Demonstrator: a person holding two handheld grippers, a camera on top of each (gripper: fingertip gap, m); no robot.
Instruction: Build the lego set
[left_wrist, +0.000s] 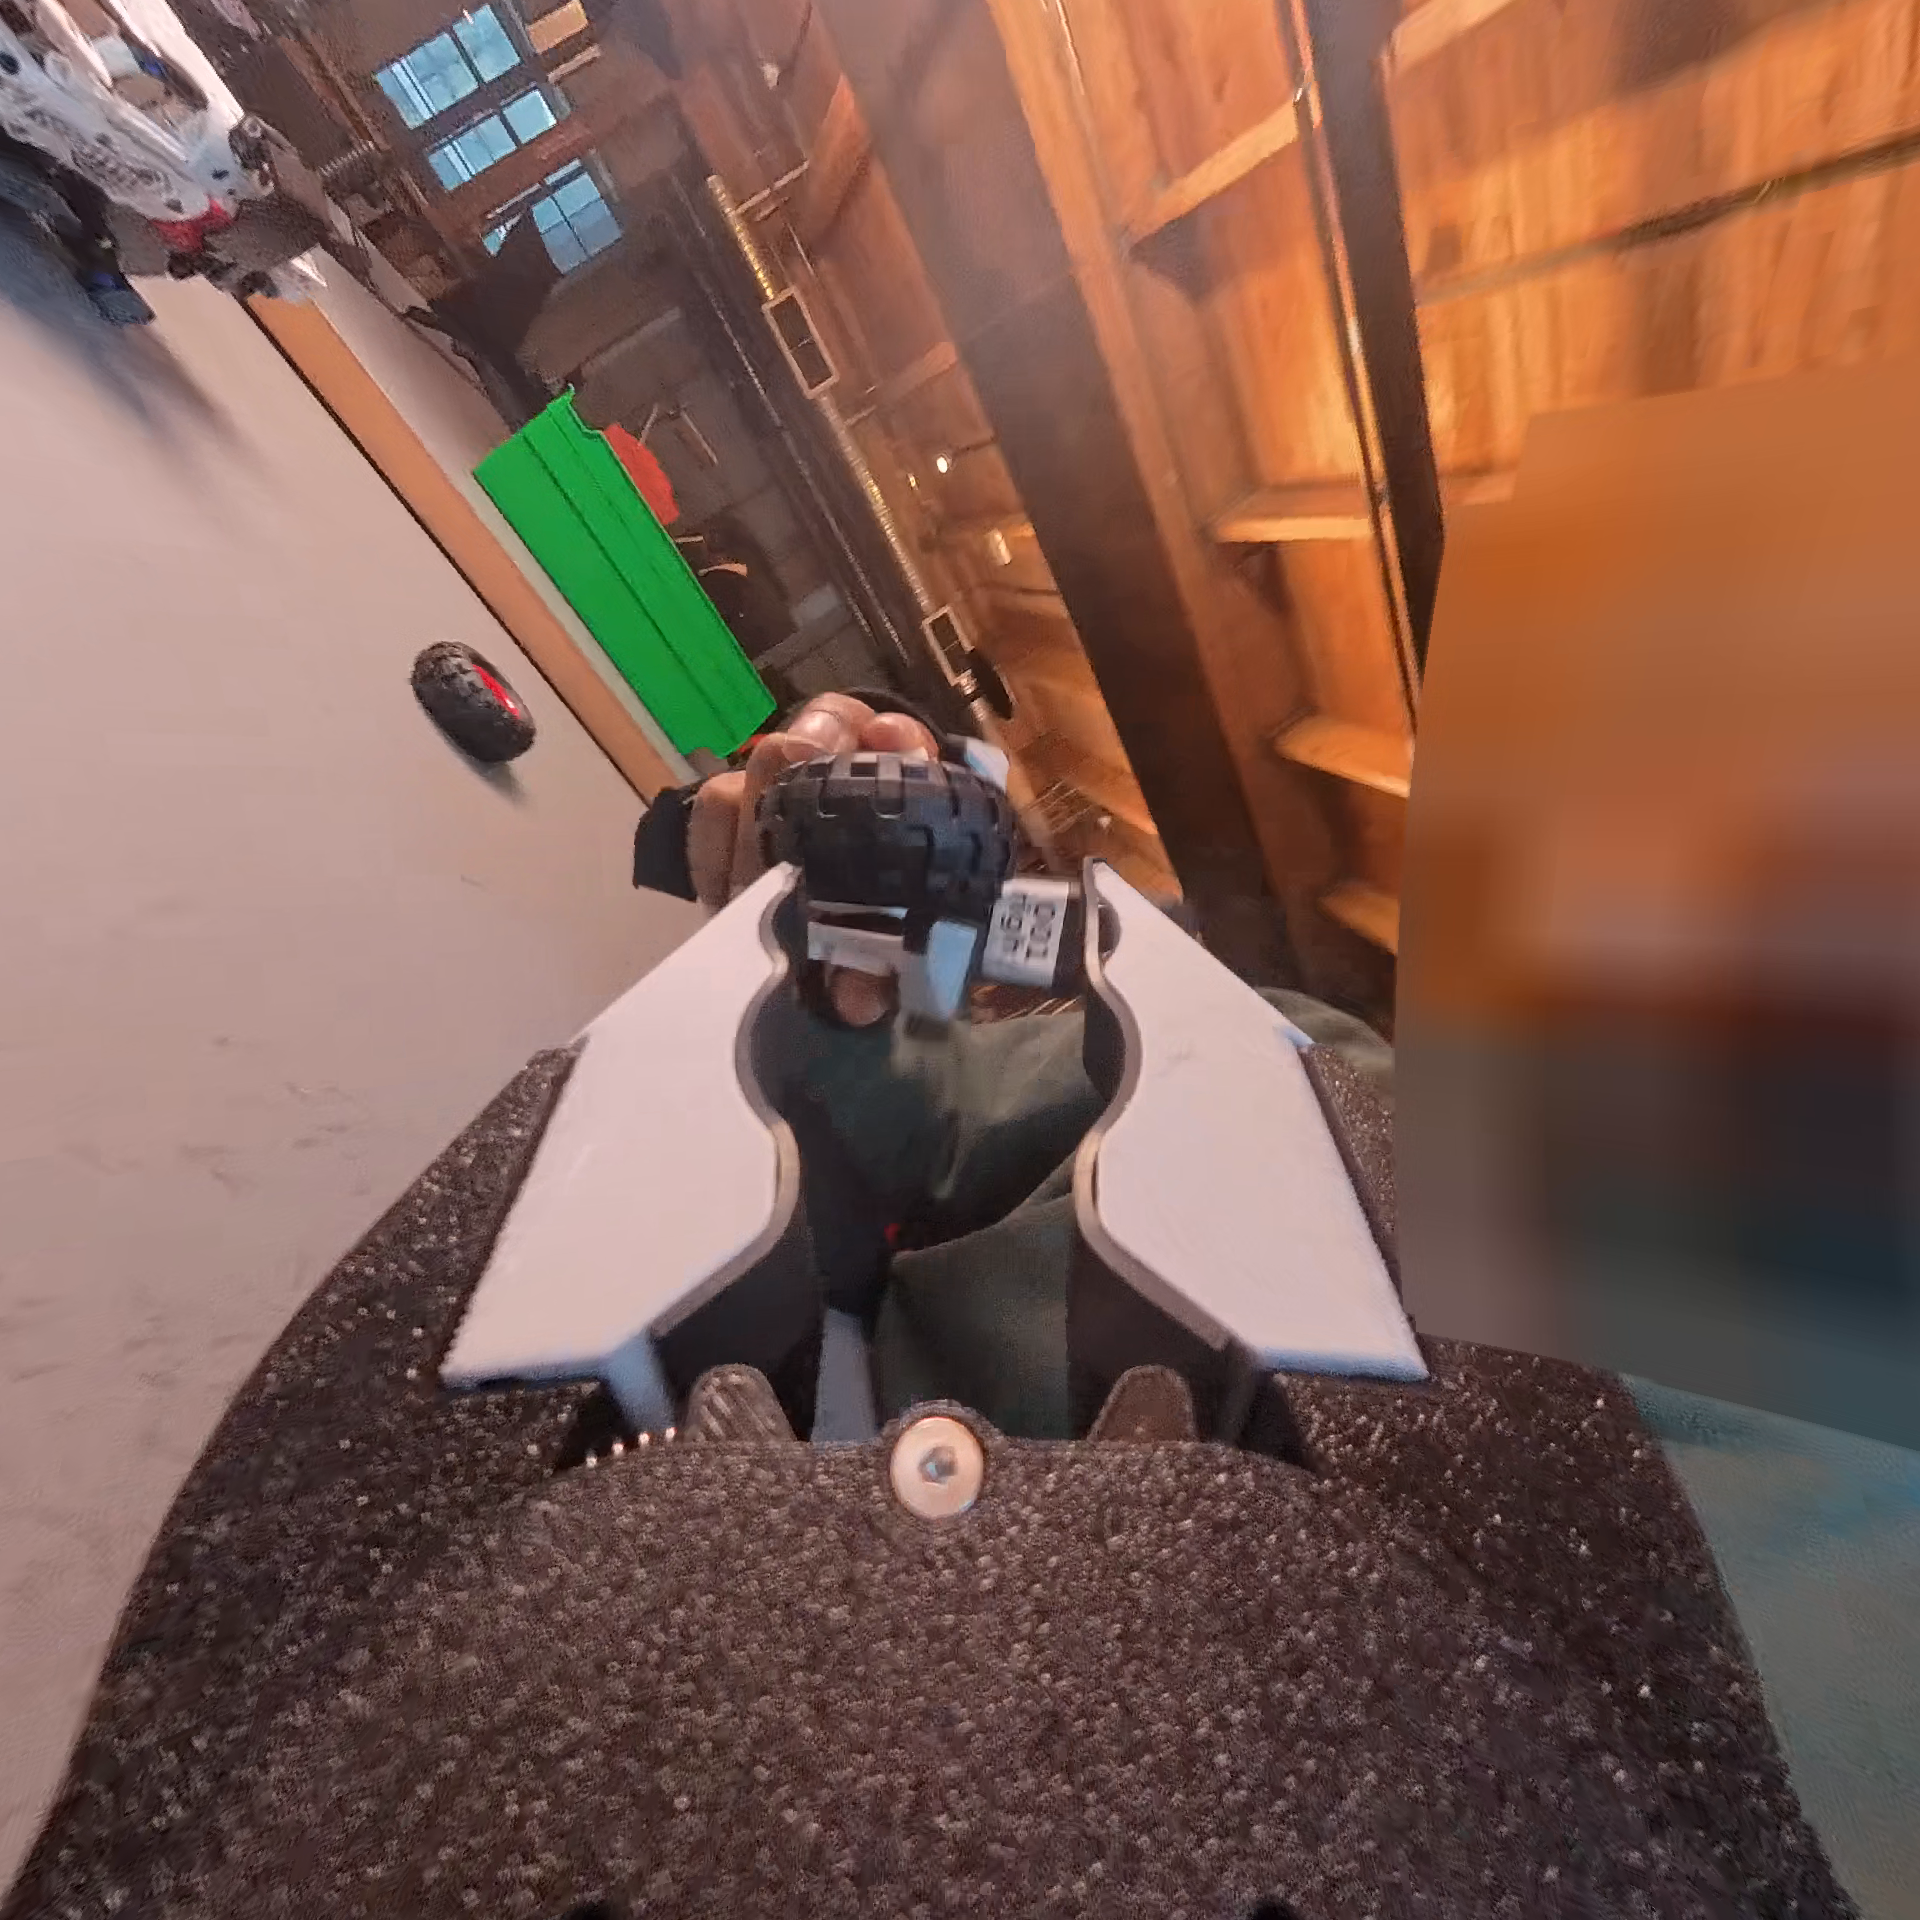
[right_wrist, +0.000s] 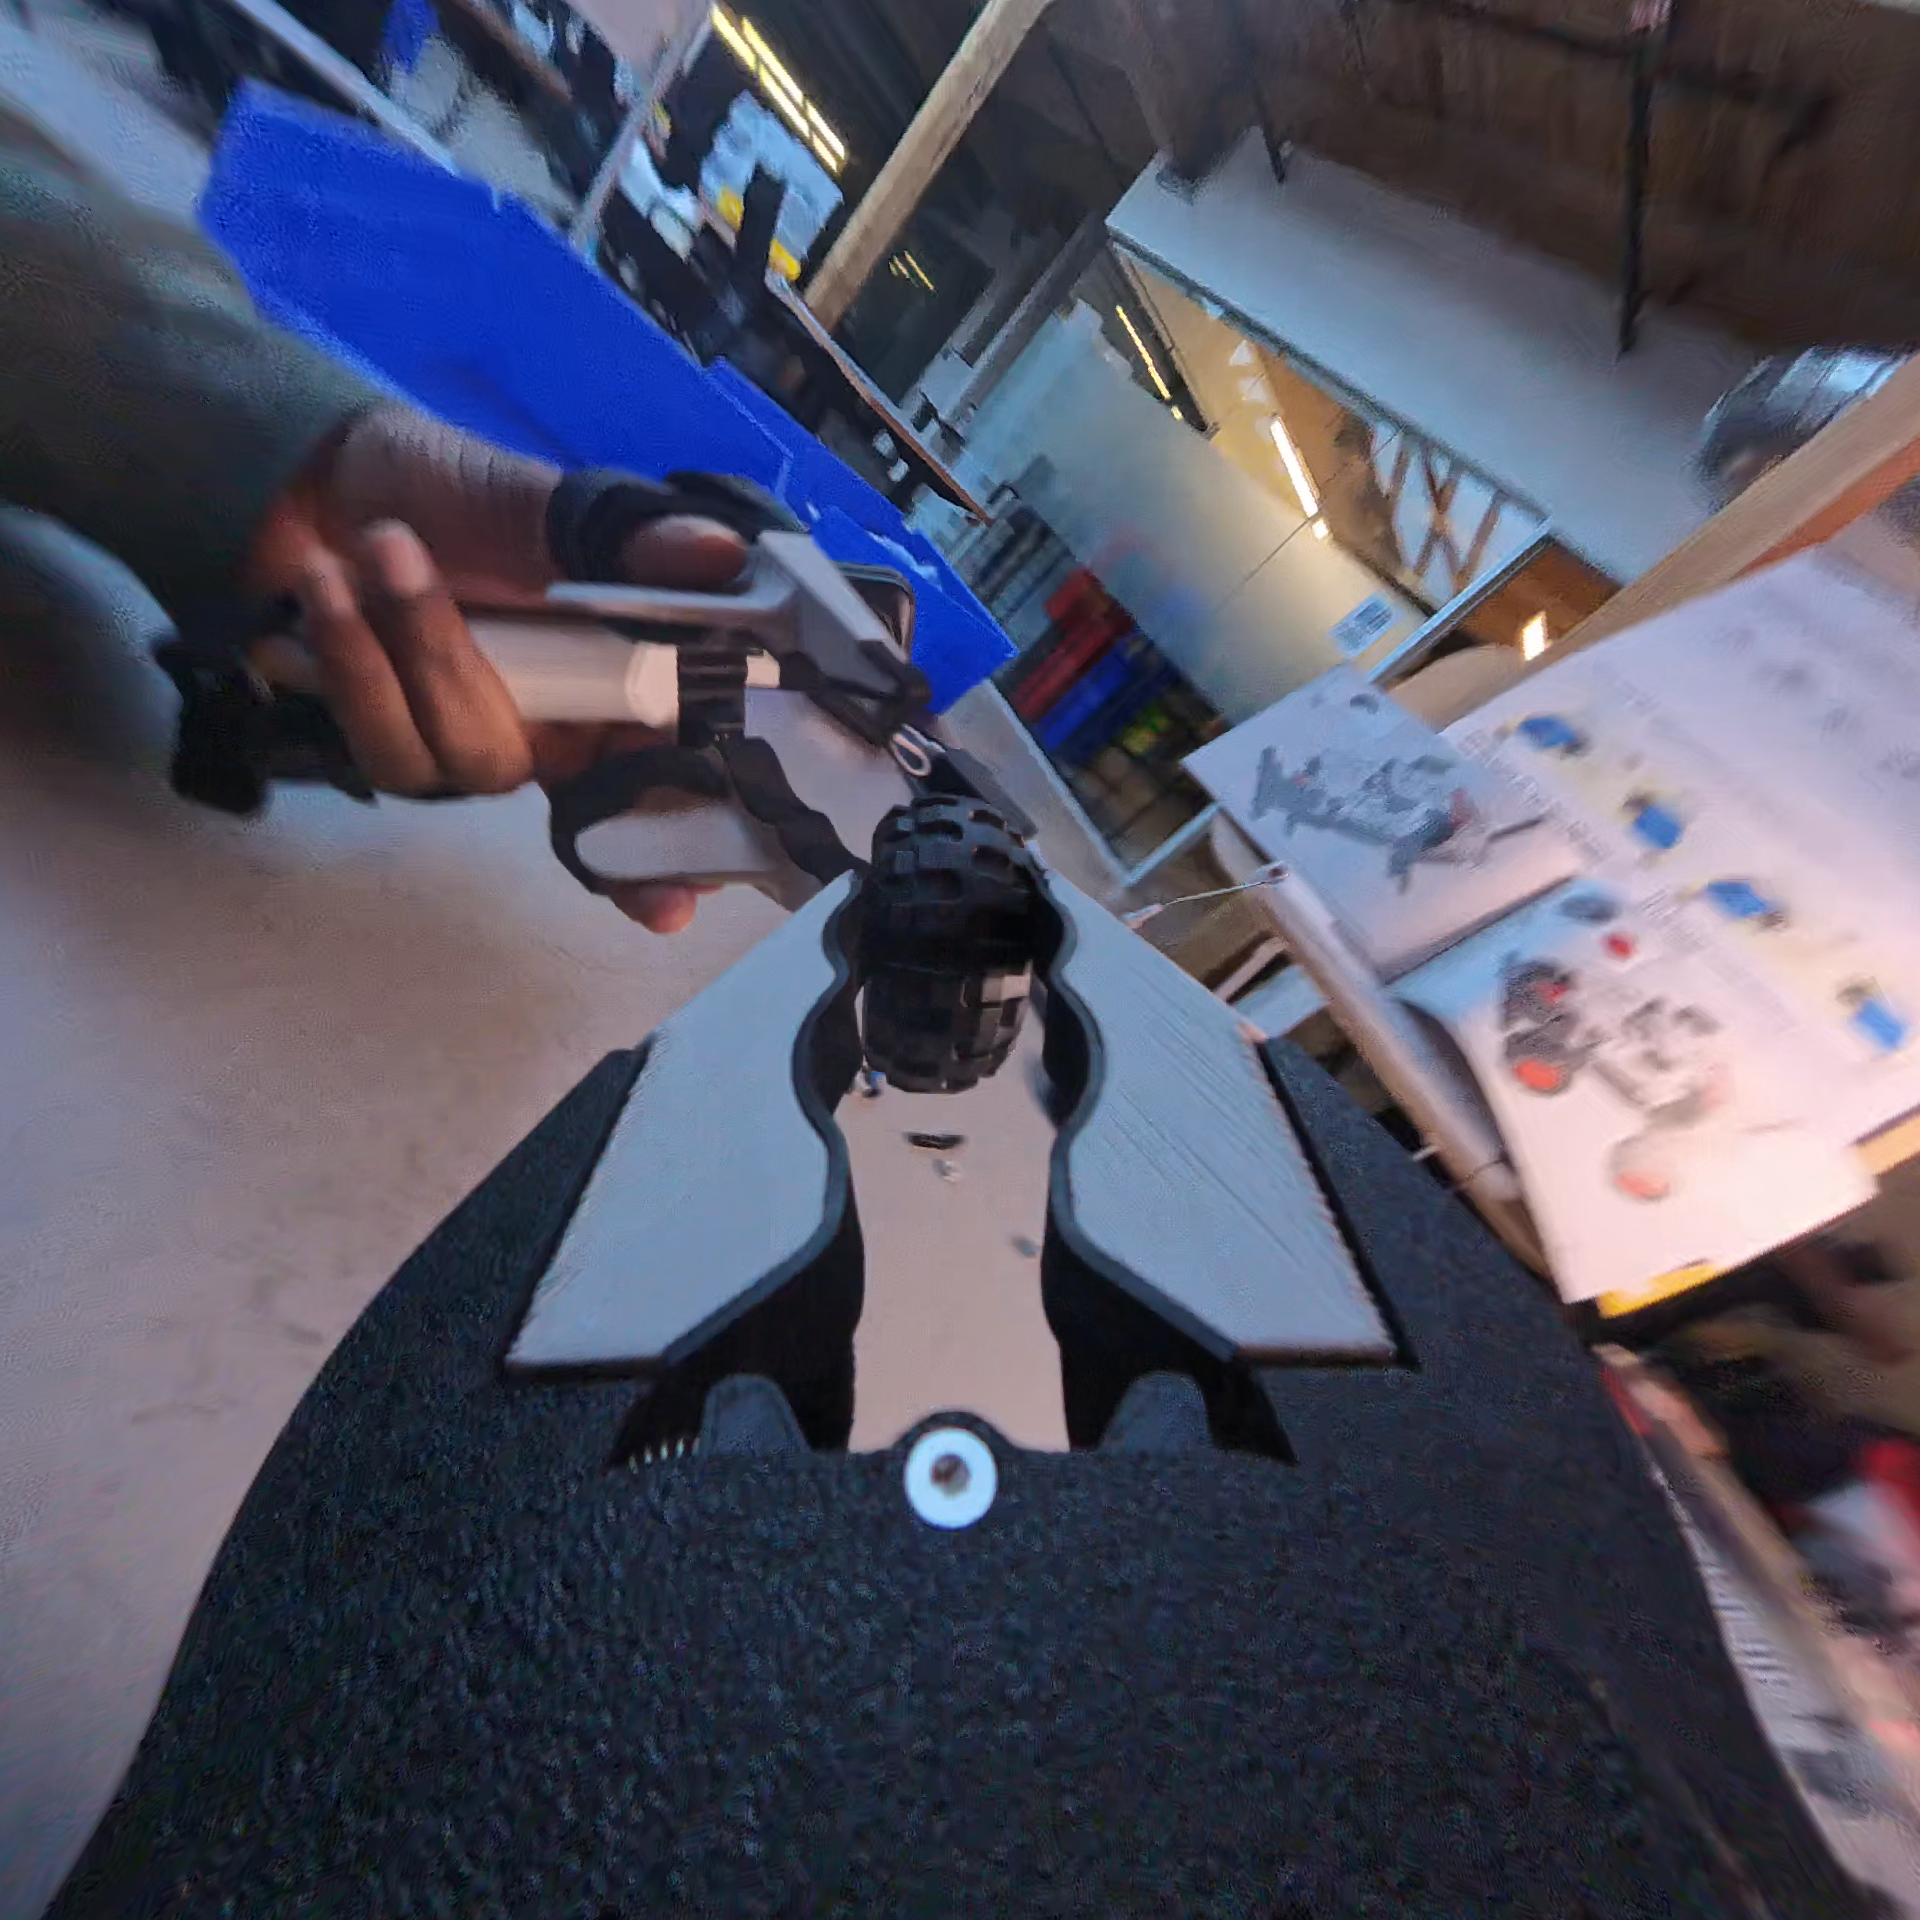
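Raised above the pale desk (right_wrist: 208, 1091), the right gripper (right_wrist: 951, 935) is clamped on a knobby black rubber Lego tyre (right_wrist: 945, 945), meeting the left gripper (left_wrist: 935, 904), whose fingers stand apart. A second, red-hubbed black tyre (left_wrist: 473, 702) lies near the desk edge beside a green plastic bin (left_wrist: 623, 603).

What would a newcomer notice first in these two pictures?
First, the knobby black tyre clamped between the tips of the right gripper, held up in the air facing the left gripper, whose jaws stand apart. Next, a second tyre with a red hub lying alone on the pale table, near a bright green bin. On the right of the right wrist view, an open instruction booklet stands propped.
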